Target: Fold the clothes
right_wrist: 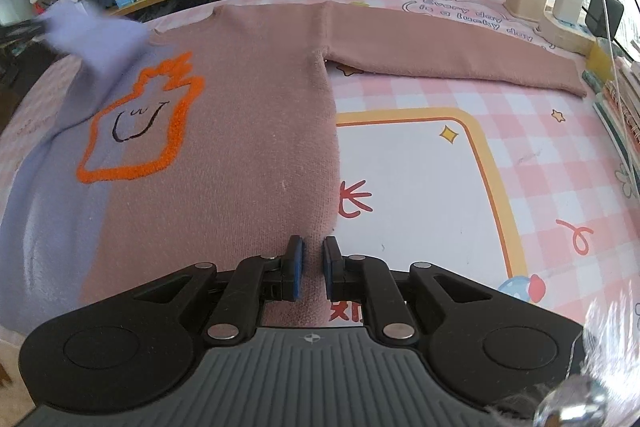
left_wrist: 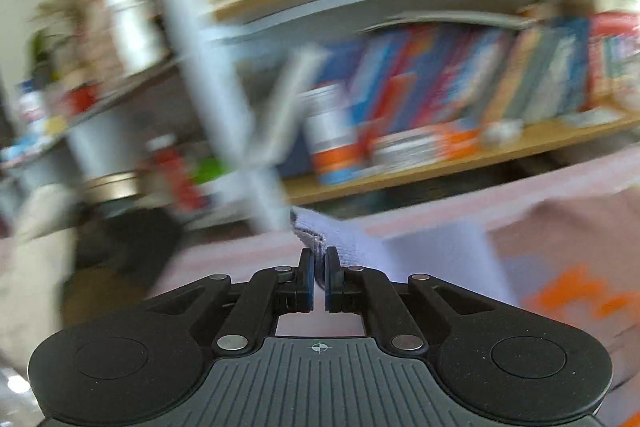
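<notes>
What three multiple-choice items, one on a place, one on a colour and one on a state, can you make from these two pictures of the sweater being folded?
1. Where does the pink sleeve lie?
A. flat on the checked mat
B. across the sweater's chest
C. on the bookshelf

2. What colour is the outline figure on the sweater?
A. green
B. orange
C. black

3. What is the left gripper doing?
A. standing wide open
B. clamping a book
C. clamping the lilac cuff

Answers:
1 A, the sleeve stretches out flat over the mat.
2 B, the thick fuzzy outline is orange.
3 C, lilac ribbed cloth sits between the nearly closed fingers.
</notes>
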{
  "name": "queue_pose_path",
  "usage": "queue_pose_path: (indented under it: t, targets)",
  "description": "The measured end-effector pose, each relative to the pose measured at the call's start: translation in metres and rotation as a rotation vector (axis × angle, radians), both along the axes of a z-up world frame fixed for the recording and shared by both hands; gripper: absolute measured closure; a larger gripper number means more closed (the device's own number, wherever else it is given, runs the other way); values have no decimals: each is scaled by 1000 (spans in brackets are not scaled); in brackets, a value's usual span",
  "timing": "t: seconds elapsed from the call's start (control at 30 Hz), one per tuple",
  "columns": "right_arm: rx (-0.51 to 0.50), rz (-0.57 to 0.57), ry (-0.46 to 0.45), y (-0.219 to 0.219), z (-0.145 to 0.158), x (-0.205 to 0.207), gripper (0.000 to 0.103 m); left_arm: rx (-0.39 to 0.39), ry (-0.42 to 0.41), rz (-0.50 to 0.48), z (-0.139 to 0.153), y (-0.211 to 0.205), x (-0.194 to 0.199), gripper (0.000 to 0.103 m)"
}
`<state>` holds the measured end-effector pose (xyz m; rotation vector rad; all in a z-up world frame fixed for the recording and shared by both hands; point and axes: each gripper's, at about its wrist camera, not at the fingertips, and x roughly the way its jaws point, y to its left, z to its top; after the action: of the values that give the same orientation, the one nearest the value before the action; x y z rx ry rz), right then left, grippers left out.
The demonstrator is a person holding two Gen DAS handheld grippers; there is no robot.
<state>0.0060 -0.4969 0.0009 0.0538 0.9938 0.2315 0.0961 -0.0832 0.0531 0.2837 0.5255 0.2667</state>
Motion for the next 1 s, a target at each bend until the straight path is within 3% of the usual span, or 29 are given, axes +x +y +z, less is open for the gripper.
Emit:
queue_pose_path:
  t: [0.2, 0.4, 0.5, 0.7, 0.8, 0.87, 1.0]
  targets:
    - [-32, 1, 1, 6, 0, 2, 92, 83, 53, 211, -7, 94, -17, 98]
    - [-61, -6, 0, 11, 0, 1, 92, 60, 96, 322, -24, 133, -29, 98]
    - [-72, -10, -1, 14, 0, 1, 92, 30, 93, 360, -26, 142, -33, 92]
    - [-86, -1, -5, 15, 1, 1, 92, 18, 52, 442, -16, 152, -49, 85]
    - [-89, 14, -7, 15, 1, 1, 92, 2, 19, 449, -8, 141, -66, 71]
    - [-91, 23, -9, 15, 1, 1, 92, -40, 12, 423, -7, 129, -76, 69]
    - [-90, 47, -14, 14, 0, 1, 92, -197, 53, 307, -17, 87, -95, 67]
